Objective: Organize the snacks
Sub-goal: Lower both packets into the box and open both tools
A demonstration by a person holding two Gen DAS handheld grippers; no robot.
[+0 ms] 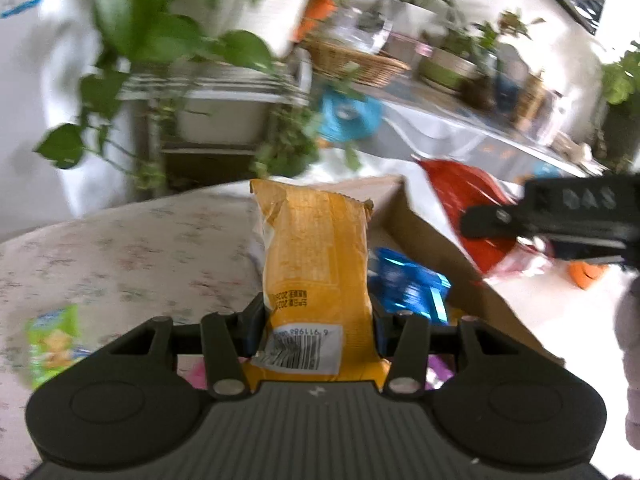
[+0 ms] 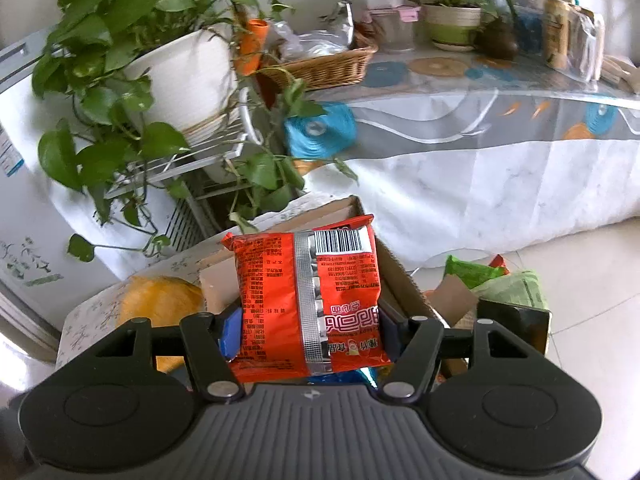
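My left gripper (image 1: pixel 318 320) is shut on a yellow snack packet (image 1: pixel 316 260) that stands upright between its fingers, barcode toward me. Behind and to its right lies an open cardboard box (image 1: pixel 436 240) holding a blue wrapper (image 1: pixel 412 284). My right gripper (image 2: pixel 310 330) is shut on a red snack packet (image 2: pixel 308 304), held above the same cardboard box (image 2: pixel 400 276). From the left wrist view, the right gripper (image 1: pixel 560 220) and its red packet (image 1: pixel 468 208) hang over the box's far side. The yellow packet (image 2: pixel 160 300) shows at lower left in the right wrist view.
A green snack packet (image 1: pixel 54 340) lies on the floral tablecloth (image 1: pixel 120 248) at left. Potted plants (image 2: pixel 132 60) on a rack stand behind the table. A long covered table (image 2: pixel 480 128) with a wicker basket (image 2: pixel 328 66) runs behind. Green bags (image 2: pixel 504 280) sit on the floor at right.
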